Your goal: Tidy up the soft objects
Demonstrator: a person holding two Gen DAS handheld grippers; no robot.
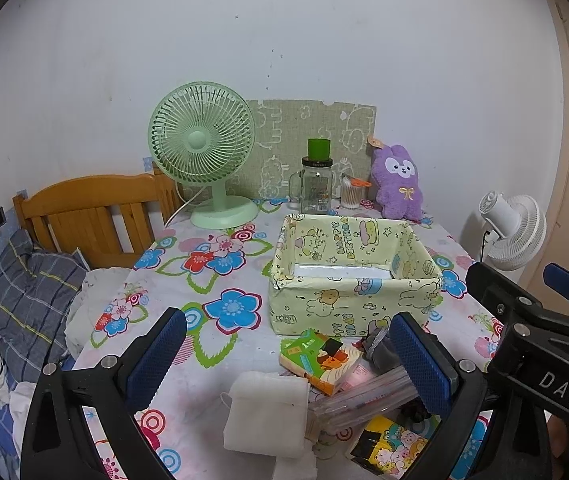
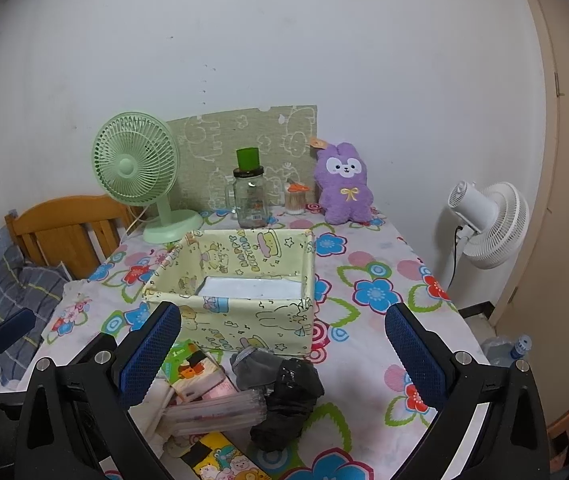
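Note:
A yellow cartoon-print storage box (image 1: 354,304) (image 2: 236,320) stands mid-table, holding only a white sheet on its bottom. In front of it lies a pile: a folded white cloth (image 1: 264,412), a grey sock (image 1: 378,346) (image 2: 254,364), a black crumpled plastic bag (image 2: 288,400), a bundle of clear straws (image 2: 214,410) and colourful packets (image 1: 318,360). A purple plush rabbit (image 1: 398,182) (image 2: 344,184) sits at the back. My left gripper (image 1: 288,356) hovers open over the pile. My right gripper (image 2: 284,356) is open above the sock and bag.
A green desk fan (image 1: 204,152), a glass jar with a green lid (image 1: 317,180) and a cotton-swab tub (image 1: 350,194) line the back wall. A white fan (image 2: 484,224) stands off the right edge. A wooden headboard (image 1: 84,216) and pillow (image 1: 28,296) lie left.

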